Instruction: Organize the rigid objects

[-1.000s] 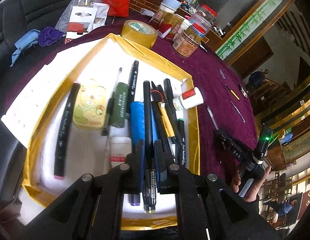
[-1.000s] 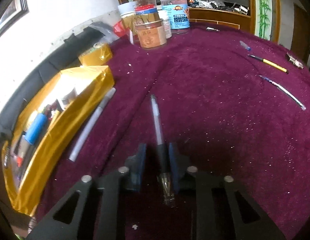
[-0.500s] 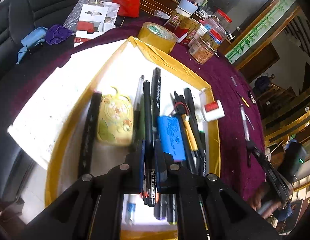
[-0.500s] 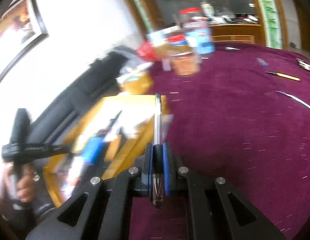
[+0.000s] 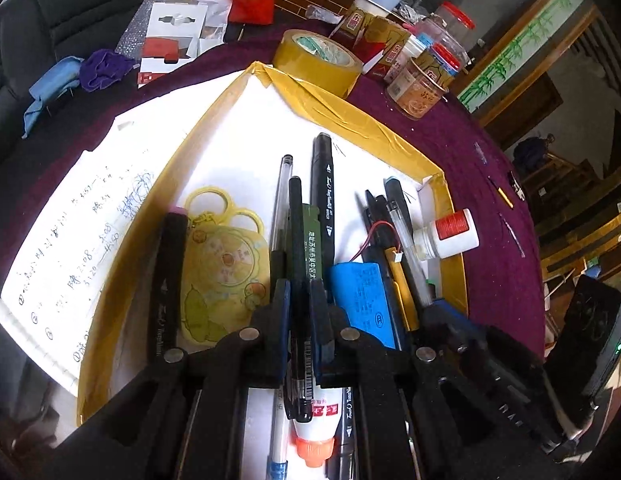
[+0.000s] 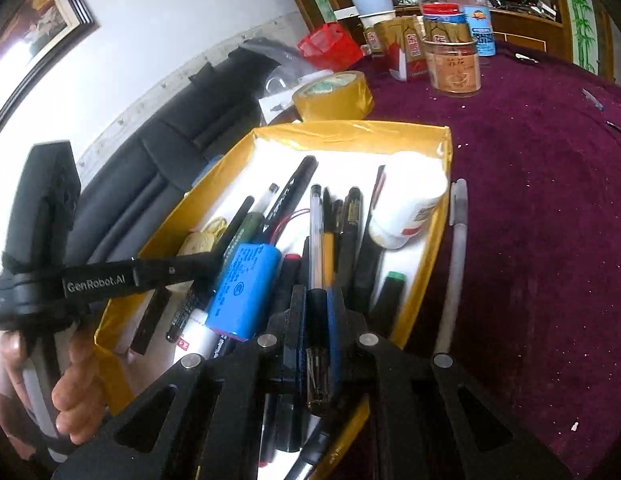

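Clear pen [image 6: 315, 240] sits in the right gripper [image 6: 316, 304], jaws clenched on its dark grip end; they were closing on it a moment ago. Its long axis runs straight out from the jaws, roughly parallel w/ the pens already lying in the gold tray [image 6: 350, 130], and it hangs above the tray's middle, between the blue battery pack [image 6: 246, 288] and the white bottle [image 6: 406, 212].

Black pen [image 5: 296, 240] is clamped in the left gripper [image 5: 298, 300], also lengthwise w/ the tray contents, over the tray's near half, just beside the yellow stencil card [image 5: 222, 272].

Both pens look aligned for a drop; right one prob. nearer release, judging by position.

Outside the tray, touching its wall on the maroon counter [image 6: 530, 200], a grey pen [image 6: 454, 248] is not yet stowed; right hand is nearer.
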A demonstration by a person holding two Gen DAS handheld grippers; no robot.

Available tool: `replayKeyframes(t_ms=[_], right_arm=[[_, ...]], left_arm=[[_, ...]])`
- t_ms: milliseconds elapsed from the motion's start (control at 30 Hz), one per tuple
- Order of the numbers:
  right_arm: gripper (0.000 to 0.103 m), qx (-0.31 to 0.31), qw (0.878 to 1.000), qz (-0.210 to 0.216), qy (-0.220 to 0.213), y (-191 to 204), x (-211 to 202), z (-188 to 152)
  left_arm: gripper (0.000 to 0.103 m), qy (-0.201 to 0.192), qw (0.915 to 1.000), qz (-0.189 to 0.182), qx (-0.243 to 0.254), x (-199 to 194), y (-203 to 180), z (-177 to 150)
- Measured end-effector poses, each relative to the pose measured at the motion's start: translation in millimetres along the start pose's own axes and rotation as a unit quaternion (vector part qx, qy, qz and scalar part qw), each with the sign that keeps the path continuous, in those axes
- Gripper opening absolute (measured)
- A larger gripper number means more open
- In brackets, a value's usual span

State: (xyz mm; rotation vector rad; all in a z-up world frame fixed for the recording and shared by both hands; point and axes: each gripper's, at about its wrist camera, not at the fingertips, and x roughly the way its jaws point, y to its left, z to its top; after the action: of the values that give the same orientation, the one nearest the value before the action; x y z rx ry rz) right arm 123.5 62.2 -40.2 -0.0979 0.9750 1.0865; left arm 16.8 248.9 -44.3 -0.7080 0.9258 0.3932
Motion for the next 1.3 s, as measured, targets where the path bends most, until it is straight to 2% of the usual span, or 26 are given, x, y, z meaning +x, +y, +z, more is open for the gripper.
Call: replayKeyframes(t_ms=[67,167,267,333,367,433,500,633,867,1000,1133,1233,1300], right_arm=[[0.012,0.001,1.000,0.003,0.001,-0.1,-3.6,-0.3],[0.027,0.015,1.000,0.012,-0.009,-5.2,-10.3,0.3],[0.029,0.022,0.999,0.022,-0.037,-14.8,-32.7,1.6],[0.030,0.032,0.997,0.032,-0.063,-27.2,-54.3,2.1],[0.031,0.036,0.996,0.037,-0.072,-32.9,-62.4,2.3],[0.035,0.042,0.995,0.032,-0.085,-45.5,-75.8,2.3],[0.035,0.046,0.995,0.017,-0.085,-56.8,-79.5,4.3],[0.034,0.054,0.998,-0.001,-0.039,-78.6,-57.6,12.6],[0.020,0.015,0.998,-0.043,0.040,-69.4,3.2,15.9],[0.011,-0.046,0.991,-0.116,0.039,-51.5,10.6,15.5],[0.008,-0.051,0.989,-0.136,0.028,-49.3,-8.9,5.3],[0.007,-0.014,0.994,-0.109,-0.001,-60.7,-47.9,-10.0],[0.007,0.001,0.994,-0.113,-0.010,-71.4,-71.2,-31.4]], left_arm=[[0.009,-0.005,1.0000,-0.001,-0.002,-3.2,1.2,-0.9],[0.017,-0.009,0.9999,-0.004,0.003,-9.4,-0.1,-4.3],[0.029,-0.036,0.9992,0.004,0.018,-24.5,-8.5,-13.1],[0.047,-0.058,0.9979,0.006,0.028,-35.4,-16.7,-22.5],[0.049,-0.067,0.9973,0.004,0.029,-40.1,-20.2,-27.5],[0.049,-0.079,0.9963,-0.004,0.034,-47.8,-28.4,-37.3],[0.049,-0.082,0.9959,-0.012,0.035,-51.0,-36.2,-43.3],[0.049,-0.077,0.9954,-0.032,0.046,-53.3,-52.1,-54.5],[0.049,-0.062,0.9962,-0.031,0.053,-49.7,-61.6,-65.4],[0.049,-0.062,0.9964,-0.029,0.051,-52.0,-63.8,-69.3],[0.049,-0.058,0.9960,-0.036,0.057,-53.2,-74.6,-75.0],[0.049,-0.051,0.9953,-0.050,0.066,-53.1,-88.8,-82.0],[0.049,-0.035,0.9940,-0.071,0.076,-48.8,-104.2,-87.2]])
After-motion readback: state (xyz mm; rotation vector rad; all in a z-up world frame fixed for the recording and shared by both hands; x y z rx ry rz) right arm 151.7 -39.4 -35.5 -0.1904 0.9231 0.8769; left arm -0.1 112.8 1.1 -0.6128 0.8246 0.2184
